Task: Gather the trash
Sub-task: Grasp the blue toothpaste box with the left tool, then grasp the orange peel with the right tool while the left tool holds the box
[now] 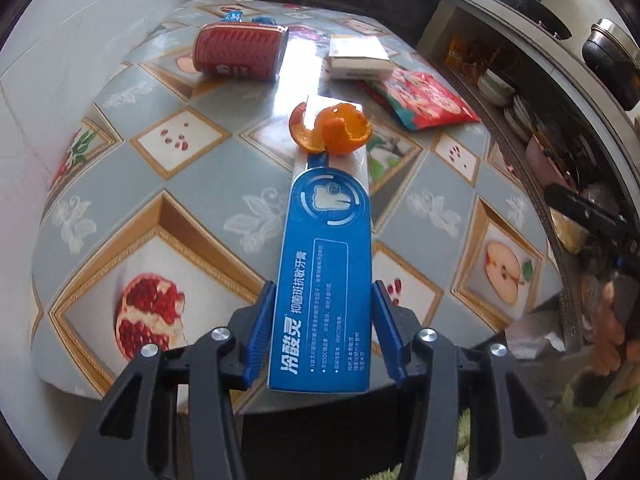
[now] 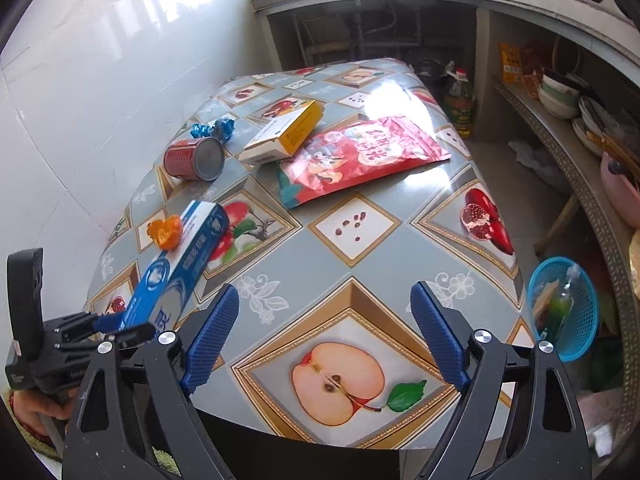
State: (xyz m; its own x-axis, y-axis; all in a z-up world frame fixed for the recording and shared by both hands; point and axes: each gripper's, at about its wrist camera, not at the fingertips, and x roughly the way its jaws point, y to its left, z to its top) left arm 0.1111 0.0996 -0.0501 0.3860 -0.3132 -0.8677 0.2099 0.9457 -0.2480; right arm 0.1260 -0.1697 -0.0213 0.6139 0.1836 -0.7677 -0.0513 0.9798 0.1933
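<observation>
Gripping a blue toothpaste box [image 1: 324, 280] printed 冷酸灵 and 抑菌斑抗敏牙膏, the left gripper [image 1: 322, 312] held its near end at the table [image 1: 192, 204] edge, orange peel [image 1: 332, 130] atop; the right gripper [image 2: 324, 336] hung spread and empty. Only its view showed the blue basket [image 2: 576, 308], beside the table.

The blue toothpaste box [image 1: 326, 280] lies long on the table, near end between the left gripper [image 1: 323, 332] pads. Orange peel [image 1: 332, 130] sits on its far end. Behind lie a red can [image 1: 240, 52] on its side, a yellow-white carton [image 1: 358, 58], a red snack bag [image 1: 424, 100] and blue crumpled wrappers [image 2: 212, 128].
</observation>
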